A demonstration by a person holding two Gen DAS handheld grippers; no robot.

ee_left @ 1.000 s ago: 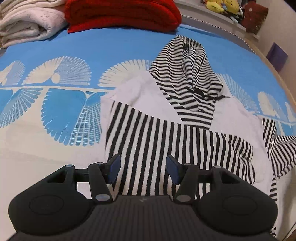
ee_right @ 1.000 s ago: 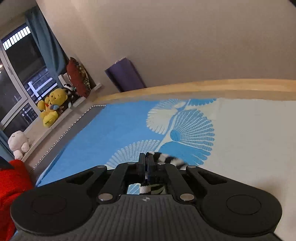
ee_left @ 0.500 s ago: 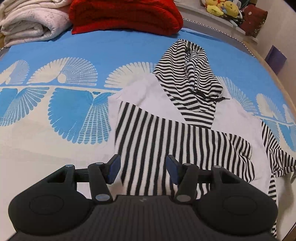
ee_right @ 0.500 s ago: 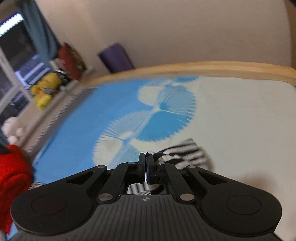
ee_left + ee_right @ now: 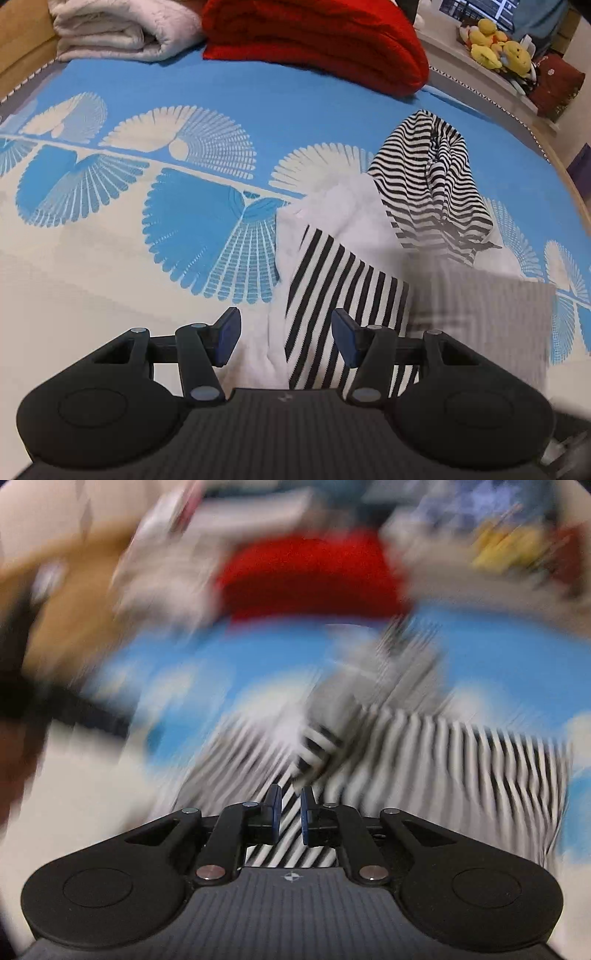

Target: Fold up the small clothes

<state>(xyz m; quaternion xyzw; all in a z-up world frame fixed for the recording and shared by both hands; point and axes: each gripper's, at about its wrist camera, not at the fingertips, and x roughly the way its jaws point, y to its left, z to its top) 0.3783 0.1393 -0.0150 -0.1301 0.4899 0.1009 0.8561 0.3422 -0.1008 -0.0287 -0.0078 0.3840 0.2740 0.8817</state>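
Observation:
A small white hoodie [image 5: 354, 221] with a black-and-white striped hood [image 5: 432, 184] and striped sleeves lies on the bed. One striped sleeve [image 5: 340, 295] is folded across its front. My left gripper [image 5: 284, 332] is open and empty, just above the hoodie's near left edge. The right wrist view is badly blurred. There my right gripper [image 5: 290, 814] has its jaws slightly apart over striped fabric [image 5: 443, 753], with nothing clamped between them. A blurred striped patch [image 5: 480, 306] shows at the right of the left wrist view.
The bed has a blue and cream cover with fan patterns [image 5: 184, 229]. A folded red blanket [image 5: 317, 40] and a folded white blanket [image 5: 118, 29] lie at the far end. Yellow plush toys [image 5: 498, 51] sit on a ledge at the far right.
My right gripper swung from facing the wall toward the hoodie and its jaws parted, letting go of the striped sleeve. My left gripper shifted left, still open.

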